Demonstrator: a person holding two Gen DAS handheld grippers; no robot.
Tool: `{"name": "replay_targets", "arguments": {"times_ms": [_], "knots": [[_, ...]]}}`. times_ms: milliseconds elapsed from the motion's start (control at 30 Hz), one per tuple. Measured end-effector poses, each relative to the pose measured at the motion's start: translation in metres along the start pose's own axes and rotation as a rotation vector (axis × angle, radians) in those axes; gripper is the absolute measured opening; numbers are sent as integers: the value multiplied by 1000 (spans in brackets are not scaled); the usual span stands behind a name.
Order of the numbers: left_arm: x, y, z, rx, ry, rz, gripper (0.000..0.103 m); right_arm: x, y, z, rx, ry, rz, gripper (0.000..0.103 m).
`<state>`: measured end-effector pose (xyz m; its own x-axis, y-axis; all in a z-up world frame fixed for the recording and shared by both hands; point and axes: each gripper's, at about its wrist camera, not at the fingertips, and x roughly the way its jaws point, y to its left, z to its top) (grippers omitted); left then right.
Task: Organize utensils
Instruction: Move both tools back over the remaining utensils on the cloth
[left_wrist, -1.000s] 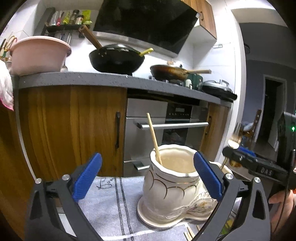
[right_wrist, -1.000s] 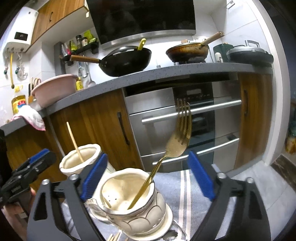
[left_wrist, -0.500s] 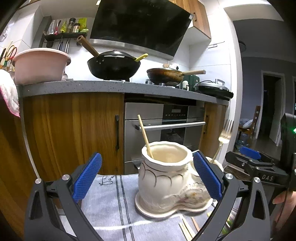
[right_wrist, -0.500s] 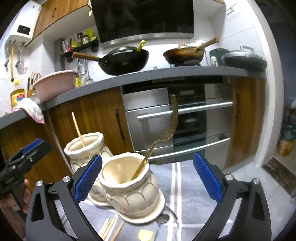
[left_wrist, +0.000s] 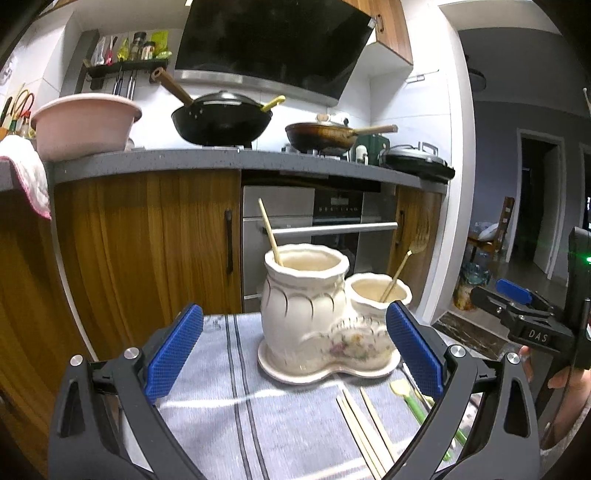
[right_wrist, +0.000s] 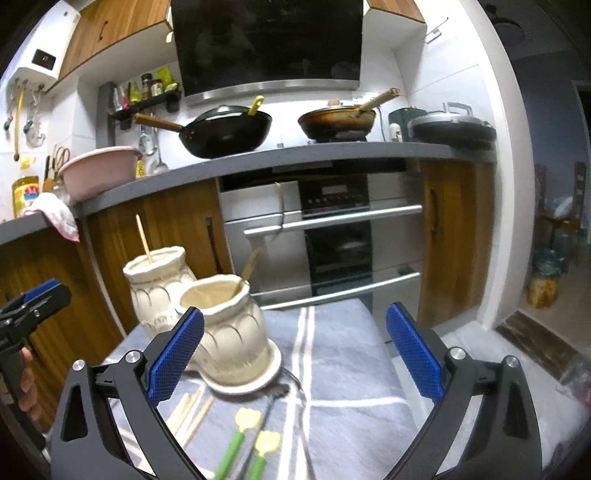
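Note:
A cream ceramic holder with a tall pot (left_wrist: 303, 295) and a short pot (left_wrist: 376, 295) stands on a striped grey cloth (left_wrist: 236, 369). One chopstick (left_wrist: 269, 230) leans in the tall pot. A gold fork (left_wrist: 406, 258) leans in the short pot. Loose chopsticks (left_wrist: 362, 421) and a green-handled utensil (left_wrist: 424, 413) lie in front. My left gripper (left_wrist: 293, 354) is open and empty, short of the holder. The right wrist view shows the short pot (right_wrist: 229, 325), the tall pot (right_wrist: 159, 288), two green-handled utensils (right_wrist: 236, 439) and a dark utensil (right_wrist: 273, 402). My right gripper (right_wrist: 293, 354) is open and empty.
Behind the cloth stand wooden cabinets (left_wrist: 147, 258) and an oven (left_wrist: 332, 229) under a grey counter (left_wrist: 221, 158) with woks and a pink basin (left_wrist: 81, 122). The other gripper (left_wrist: 495, 295) hangs at the right, held by a hand (left_wrist: 565, 380).
Both grippers have drawn back from the holder, so the loose chopsticks and green-handled utensils have come into view. The gold fork stays in the short pot.

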<state>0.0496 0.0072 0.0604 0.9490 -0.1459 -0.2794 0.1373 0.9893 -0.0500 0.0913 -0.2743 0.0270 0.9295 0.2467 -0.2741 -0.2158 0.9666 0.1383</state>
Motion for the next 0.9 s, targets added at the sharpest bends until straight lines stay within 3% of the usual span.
{"name": "replay_targets", "arguments": {"times_ms": [300,600,900], "knots": [[6,-8,-25,18,141,11,98,-8,-18,-18,-20,55,-28,98],[36,-21,-67,59,399,33,97,-3,-23,-31,-50,132,-50,98],[51,-30,-92,84,509,48,96,7,-30,-37,-47,191,-61,98]]}}
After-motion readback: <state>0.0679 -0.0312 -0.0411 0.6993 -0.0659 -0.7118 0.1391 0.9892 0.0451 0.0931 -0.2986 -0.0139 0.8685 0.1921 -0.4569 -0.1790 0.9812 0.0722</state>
